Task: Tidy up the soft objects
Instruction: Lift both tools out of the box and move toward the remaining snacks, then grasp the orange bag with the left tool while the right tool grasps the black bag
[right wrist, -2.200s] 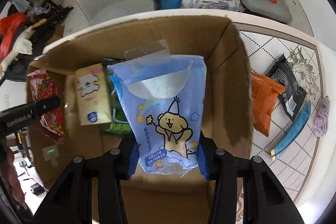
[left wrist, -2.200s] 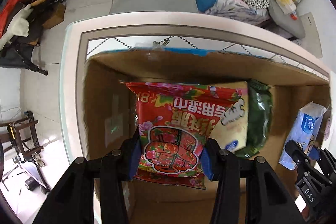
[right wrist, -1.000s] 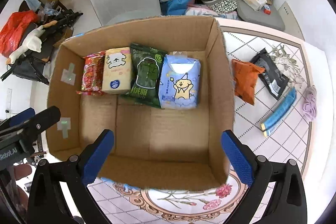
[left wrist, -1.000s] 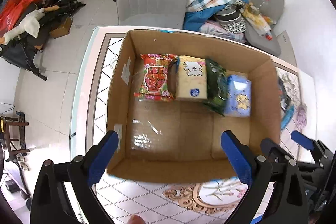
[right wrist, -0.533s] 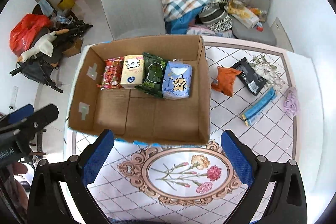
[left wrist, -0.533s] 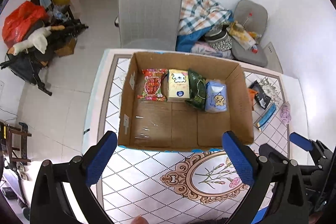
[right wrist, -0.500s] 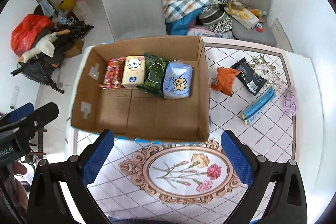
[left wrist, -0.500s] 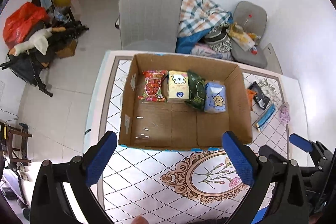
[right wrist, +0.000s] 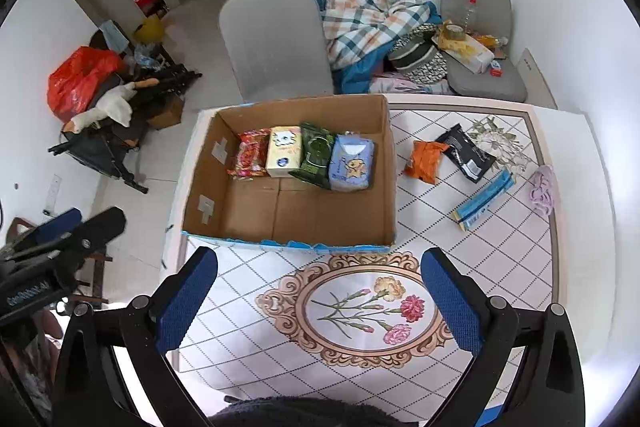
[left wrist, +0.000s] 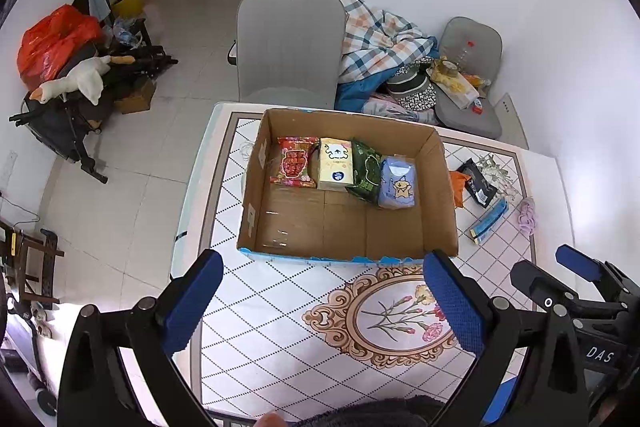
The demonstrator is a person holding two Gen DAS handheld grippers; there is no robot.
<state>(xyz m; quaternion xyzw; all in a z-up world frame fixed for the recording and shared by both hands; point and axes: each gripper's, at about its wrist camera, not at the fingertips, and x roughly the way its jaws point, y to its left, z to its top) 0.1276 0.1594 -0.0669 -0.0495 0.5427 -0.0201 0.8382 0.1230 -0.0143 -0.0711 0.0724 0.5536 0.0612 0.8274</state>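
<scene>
A cardboard box [left wrist: 444, 199] [right wrist: 390, 179] stands on the patterned table. Along its far wall lie a red packet [left wrist: 294, 167] [right wrist: 250, 155], a cream tissue pack [left wrist: 336, 169] [right wrist: 284, 151], a green packet [left wrist: 366, 171] [right wrist: 316, 155] and a blue tissue pack [left wrist: 396, 183] [right wrist: 352, 163]. My left gripper [left wrist: 324, 303] is open and empty, high above the table's near side. My right gripper [right wrist: 320, 301] is open and empty beside it. Right of the box lie an orange packet [right wrist: 426, 157], a black packet [right wrist: 466, 151], a blue strip pack [right wrist: 482, 201] and a purple soft item [right wrist: 542, 193].
A grey chair [left wrist: 290, 47] stands behind the table. A pile of plaid bedding and a cluttered second chair [right wrist: 476, 43] are at the back right. Bags and a stroller [left wrist: 68, 87] crowd the floor on the left. The table's near part shows a flower medallion [right wrist: 360, 311].
Both grippers let go of their packs in the box, opened, and drew back and up, so the whole box and table now show.
</scene>
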